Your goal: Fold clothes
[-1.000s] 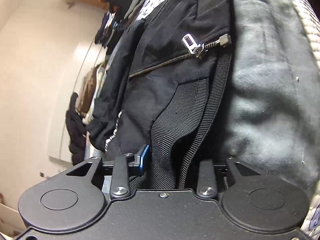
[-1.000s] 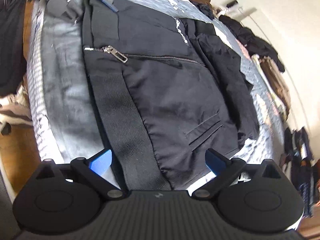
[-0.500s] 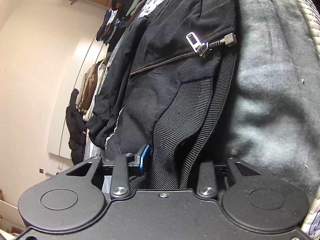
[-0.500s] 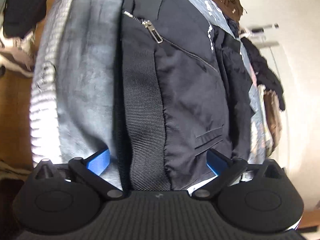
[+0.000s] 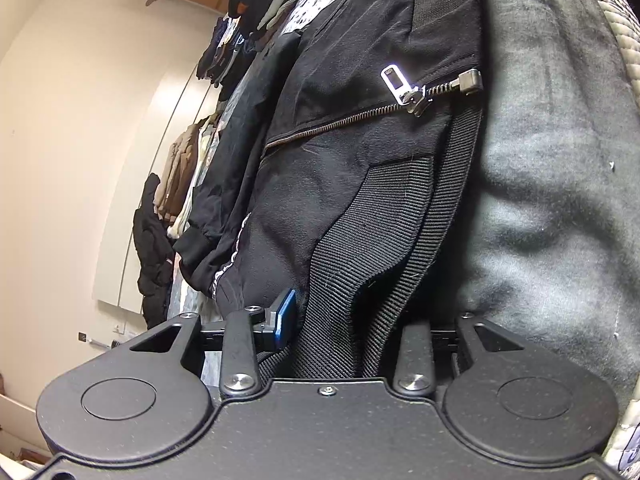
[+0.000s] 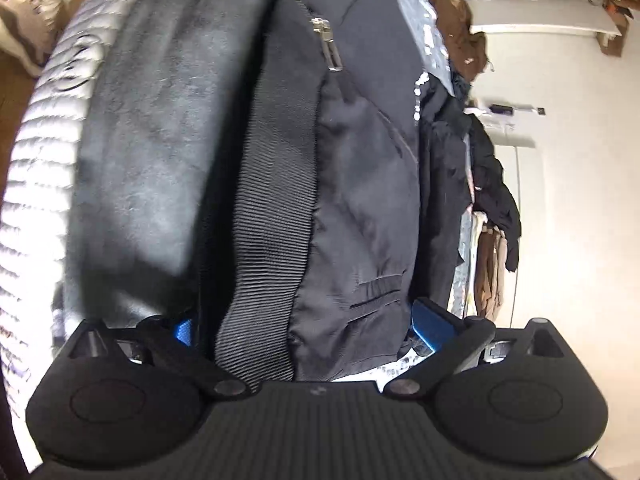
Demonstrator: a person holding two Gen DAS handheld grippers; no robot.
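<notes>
A black jacket [image 5: 340,200] with a metal zipper pull [image 5: 396,84] lies flat on a grey bed cover [image 5: 540,200]. My left gripper [image 5: 352,328] has the jacket's ribbed hem [image 5: 360,260] bunched between its fingers. One blue pad [image 5: 286,312] touches the fabric and the other is hidden behind it; the jaws are opening slightly. In the right wrist view the same jacket [image 6: 360,200] and its ribbed hem [image 6: 272,220] run away from me. My right gripper [image 6: 308,324] stands wide open low over the hem, with both blue pads apart from the cloth.
Several other garments are heaped along the far side of the bed [image 5: 240,40], with a black coat [image 5: 152,248] and brown clothes [image 5: 180,176] by the cream wall. The bed's quilted edge [image 6: 32,200] and wooden floor [image 6: 12,80] lie left of the right gripper.
My right gripper has rolled and sunk toward the jacket's hem, so the jacket now runs straight up its view. The left gripper has stayed in place on the hem.
</notes>
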